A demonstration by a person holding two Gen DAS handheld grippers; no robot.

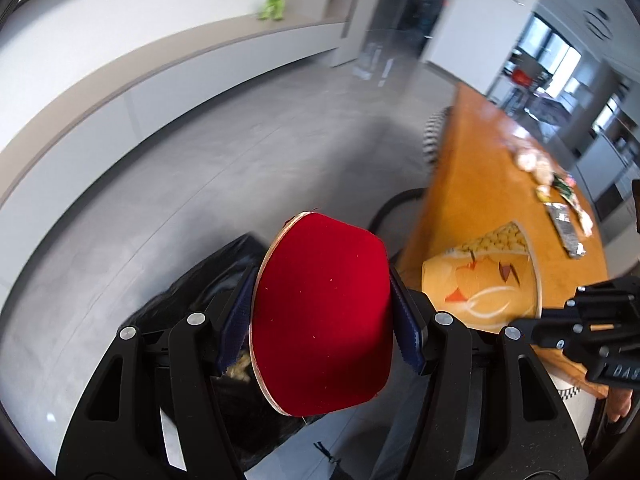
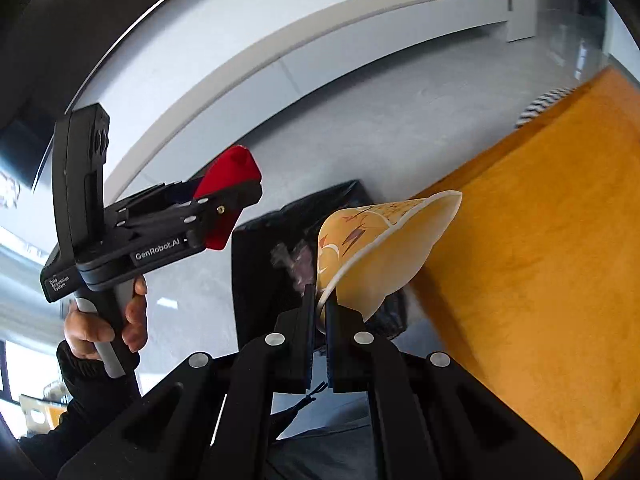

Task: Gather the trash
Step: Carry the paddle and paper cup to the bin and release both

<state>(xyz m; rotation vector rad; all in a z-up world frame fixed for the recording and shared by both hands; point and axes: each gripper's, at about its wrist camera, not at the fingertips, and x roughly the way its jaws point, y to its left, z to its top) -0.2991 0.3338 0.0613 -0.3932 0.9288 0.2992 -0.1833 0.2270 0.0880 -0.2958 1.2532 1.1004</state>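
Observation:
My left gripper [image 1: 322,300] is shut on a red table-tennis paddle [image 1: 320,312], its blade between the blue pads, held above a black trash bag [image 1: 208,280] on the floor. The paddle and left gripper also show in the right wrist view [image 2: 228,188]. My right gripper [image 2: 319,312] is shut on the rim of a crushed orange paper cup [image 2: 372,248], held over the black trash bag [image 2: 264,264] beside the table edge. The cup also shows in the left wrist view [image 1: 484,280].
An orange wooden table [image 2: 540,260] fills the right side. Several wrappers and crumpled scraps [image 1: 560,200] lie along its far part. A striped chair back [image 1: 432,136] stands by the table's far side. Grey floor and a low white cabinet lie beyond.

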